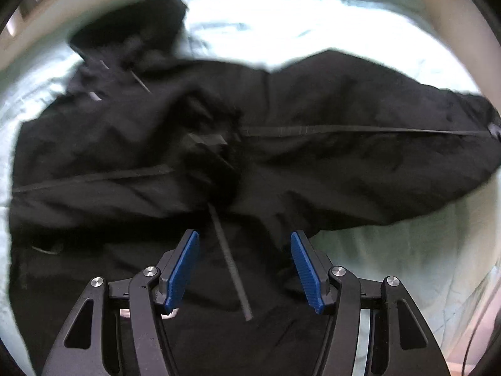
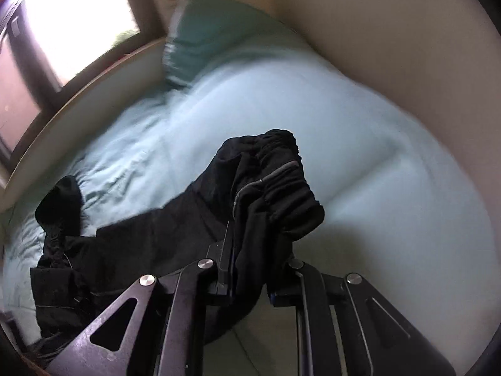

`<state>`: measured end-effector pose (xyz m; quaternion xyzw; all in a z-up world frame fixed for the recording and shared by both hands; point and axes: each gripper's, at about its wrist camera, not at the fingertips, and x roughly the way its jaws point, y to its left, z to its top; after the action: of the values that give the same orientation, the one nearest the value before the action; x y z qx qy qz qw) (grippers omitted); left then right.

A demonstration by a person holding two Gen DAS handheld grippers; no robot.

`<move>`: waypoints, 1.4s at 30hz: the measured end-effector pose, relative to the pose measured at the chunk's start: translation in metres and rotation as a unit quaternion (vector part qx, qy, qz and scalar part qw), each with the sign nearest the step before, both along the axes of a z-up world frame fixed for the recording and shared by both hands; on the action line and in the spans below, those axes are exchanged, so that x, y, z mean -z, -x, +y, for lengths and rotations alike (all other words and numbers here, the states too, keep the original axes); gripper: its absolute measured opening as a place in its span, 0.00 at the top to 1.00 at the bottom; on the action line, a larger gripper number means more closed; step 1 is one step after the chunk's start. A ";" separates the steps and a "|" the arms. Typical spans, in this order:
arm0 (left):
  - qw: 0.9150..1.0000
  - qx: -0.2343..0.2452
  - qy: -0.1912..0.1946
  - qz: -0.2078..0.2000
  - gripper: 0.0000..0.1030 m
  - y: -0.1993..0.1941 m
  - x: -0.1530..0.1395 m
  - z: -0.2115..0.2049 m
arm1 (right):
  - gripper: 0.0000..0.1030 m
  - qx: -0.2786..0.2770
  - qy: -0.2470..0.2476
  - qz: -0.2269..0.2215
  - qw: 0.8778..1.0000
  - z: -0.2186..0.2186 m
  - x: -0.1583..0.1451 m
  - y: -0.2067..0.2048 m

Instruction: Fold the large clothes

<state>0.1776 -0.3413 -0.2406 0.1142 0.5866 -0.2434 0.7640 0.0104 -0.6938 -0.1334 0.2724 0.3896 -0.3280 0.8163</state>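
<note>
A large black jacket of thin, slightly shiny fabric (image 1: 313, 119) lies spread over a bed covered with a pale green-blue sheet (image 1: 391, 250), and it takes most of the left wrist view. A long dark zipper line (image 1: 360, 130) runs across the garment toward the right, and a short grey cord or strap (image 1: 231, 266) lies on the cloth just in front of the left hand-held gripper (image 1: 245, 269). This left hand-held gripper points steeply down at the jacket; its two blue ribbed pads (image 1: 183, 271) stand well apart, released, with nothing pressed between them, although the black cloth and the grey cord are seen below the gap. In the right wrist view, the right hand-held gripper (image 2: 250, 269) is clenched on a bunched part of the same black jacket (image 2: 266, 194), which has a gathered, elastic-looking edge and a small grey zipper; the cloth rises out from between the closed fingers and hides most of the pads. From there the rest of the jacket hangs down and trails to the left over the sheet (image 2: 281, 94). Farther on the bed a darker teal pillow (image 2: 203, 31) leans near a pale wall (image 2: 391, 31), beside a bright window (image 2: 78, 15). Both views are somewhat blurred.
</note>
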 end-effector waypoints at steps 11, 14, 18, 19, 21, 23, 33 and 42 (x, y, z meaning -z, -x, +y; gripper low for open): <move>0.998 -0.017 0.038 0.052 0.37 0.000 0.033 0.019 | 0.83 -0.007 -0.007 0.053 0.999 0.004 0.011 -0.010; 0.998 -0.016 0.062 0.020 0.37 0.008 -0.002 0.044 | 0.83 -0.040 0.032 0.046 0.998 0.044 -0.018 -0.026; 0.995 -0.037 0.091 -0.019 0.37 0.011 -0.043 0.098 | 0.84 -0.089 0.056 0.030 0.994 0.102 -0.043 -0.048; 0.994 -0.043 0.094 -0.026 0.37 0.010 -0.049 0.113 | 0.84 -0.105 0.059 0.028 0.992 0.121 -0.047 -0.058; 0.993 -0.051 0.097 -0.043 0.37 0.009 -0.064 0.145 | 0.84 -0.131 0.067 0.029 0.989 0.159 -0.054 -0.078; 0.992 -0.058 0.095 -0.055 0.37 0.009 -0.073 0.176 | 0.84 -0.149 0.089 0.037 0.984 0.200 -0.060 -0.099; 0.990 -0.100 0.048 -0.085 0.37 0.003 -0.086 0.340 | 0.84 -0.239 0.143 0.056 0.959 0.404 -0.060 -0.218; 0.992 -0.074 0.033 -0.093 0.37 -0.041 -0.079 0.447 | 0.84 -0.273 0.125 0.084 0.950 0.554 -0.015 -0.319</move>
<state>0.2186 0.1058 -0.1616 0.0674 0.5119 -0.1933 0.8343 0.3296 -0.1393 -0.1179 0.0232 0.4725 -0.1605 0.8663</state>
